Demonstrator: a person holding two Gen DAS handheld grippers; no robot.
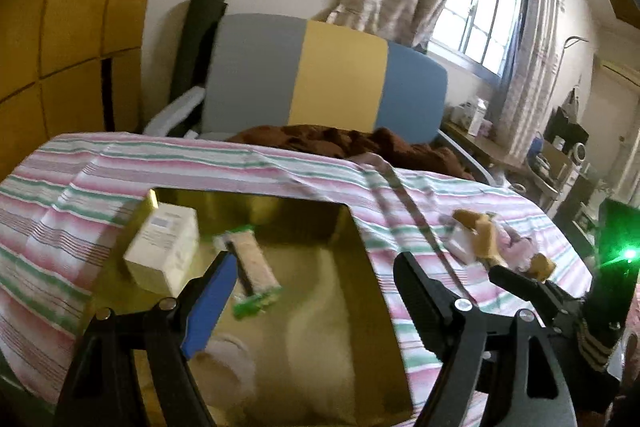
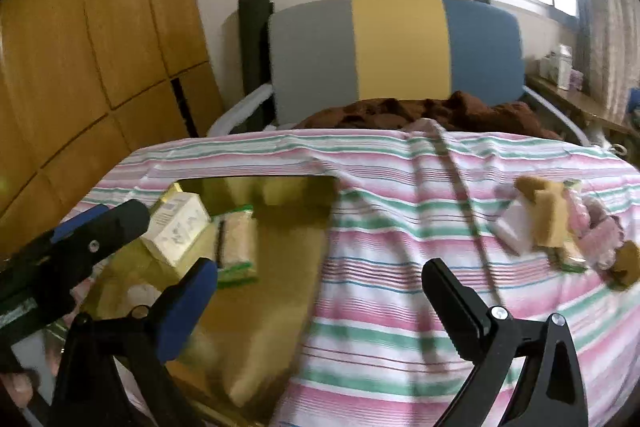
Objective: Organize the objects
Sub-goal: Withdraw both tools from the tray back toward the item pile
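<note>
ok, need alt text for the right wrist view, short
The open, empty right gripper hangs over a pink-and-green striped cloth, beside a gold tray holding a white box and a green-edged snack packet. A pile of small items lies on the cloth to the right; the left gripper enters at the left edge.

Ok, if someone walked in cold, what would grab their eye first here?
Probably the gold tray on the pink-and-green striped cloth, holding a white box and a green-edged snack packet. Next, the pile of small things at the right, then the grey, yellow and blue headboard behind.
</note>
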